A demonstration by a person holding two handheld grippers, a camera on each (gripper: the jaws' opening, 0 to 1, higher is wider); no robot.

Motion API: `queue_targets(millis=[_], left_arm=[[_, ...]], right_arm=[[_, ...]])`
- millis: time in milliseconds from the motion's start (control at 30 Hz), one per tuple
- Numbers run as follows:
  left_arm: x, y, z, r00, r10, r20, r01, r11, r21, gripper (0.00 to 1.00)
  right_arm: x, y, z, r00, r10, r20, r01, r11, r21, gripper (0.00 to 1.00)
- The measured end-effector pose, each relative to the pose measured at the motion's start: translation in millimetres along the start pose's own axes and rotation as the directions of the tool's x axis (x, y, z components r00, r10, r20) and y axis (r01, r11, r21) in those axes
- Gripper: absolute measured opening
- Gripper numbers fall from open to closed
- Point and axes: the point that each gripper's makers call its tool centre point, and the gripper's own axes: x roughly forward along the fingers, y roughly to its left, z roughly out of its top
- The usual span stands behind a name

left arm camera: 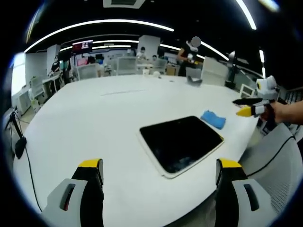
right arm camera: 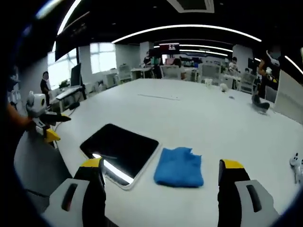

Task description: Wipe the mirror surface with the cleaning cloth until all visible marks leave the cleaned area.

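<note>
A dark rectangular mirror (left arm camera: 181, 143) with a pale rim lies flat on the white table (left arm camera: 104, 118), smudges showing near its close end. A blue cleaning cloth (left arm camera: 214, 118) lies crumpled just beyond its far right corner. My left gripper (left arm camera: 160, 174) is open above the table's near edge, short of the mirror. In the right gripper view the mirror (right arm camera: 120, 148) sits left and the cloth (right arm camera: 179, 166) right, side by side. My right gripper (right arm camera: 161, 174) is open, its jaws wide apart just short of the cloth. Each gripper also appears in the other's view: the right gripper (left arm camera: 248, 107), the left gripper (right arm camera: 47, 126).
Office desks, chairs and monitors stand beyond the far end of the table, with people among them. A grey chair (left arm camera: 279, 156) is at the table's edge. Small white items (right arm camera: 297, 165) lie at the right. A cable (left arm camera: 28, 161) hangs off the left edge.
</note>
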Motion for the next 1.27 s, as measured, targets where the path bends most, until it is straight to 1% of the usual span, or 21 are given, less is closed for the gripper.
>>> queue_targets(millis=[67,200,300,367,400,500,667,767,933,1100,1267], left_arm=[[0,1.5,0.7,1.0,0.006,0.005,-0.006,1.0,-0.005,0.99],[0,0.5,0.6,1.0,0.006,0.004,-0.006,1.0,0.0,0.99],[0,-0.2,0.3,1.0,0.002,0.001,-0.002,1.0,0.004,0.99],[1,-0.3,0.2,1.0,0.0,-0.001,0.0,1.0,0.008,0.99],[1,-0.2,0.1,1.0,0.0,-0.001,0.0,1.0,0.008,0.99],[1,-0.3,0.4,1.0,0.0,0.001,0.0,1.0,0.008,0.99],[1,-1.7,0.2,1.0,-0.007,-0.001,0.007,1.0,0.012,0.99],[1,-1.3,0.3,1.0,-0.007,0.001,0.007,1.0,0.007,0.99],[2,-3.4,-0.9,1.0,-0.014,-0.007,0.014,1.0,0.018,0.99],[2,-2.9,-1.5,1.0,-0.016,-0.009,0.016,1.0,0.013,0.99],[3,-5.4,-2.5,1.0,-0.026,-0.016,0.026,0.999,0.027,0.99]], right_arm=[[-3,-2,-5.1,1.0,-0.003,-0.005,0.003,1.0,0.013,1.0],[-4,3,-12.6,1.0,0.002,-0.005,-0.002,1.0,0.019,1.0],[2,9,-14.2,0.999,0.02,-0.032,-0.02,1.0,0.004,1.0],[3,10,-11.1,1.0,0.024,-0.017,-0.024,0.999,-0.03,1.0],[2,12,-12.1,0.999,0.028,-0.02,-0.029,0.999,-0.039,1.0],[3,12,-18.8,0.998,0.035,-0.048,-0.036,0.999,-0.024,1.0],[3,8,-17.0,0.999,0.03,-0.031,-0.031,0.999,-0.02,1.0],[3,9,-18.1,0.999,0.035,-0.038,-0.036,0.999,-0.012,1.0],[4,9,-17.0,0.999,0.038,-0.031,-0.039,0.999,-0.022,1.0],[5,7,-19.7,0.998,0.037,-0.046,-0.037,0.999,0.007,1.0],[5,9,-18.6,0.998,0.039,-0.046,-0.04,0.999,-0.004,1.0]])
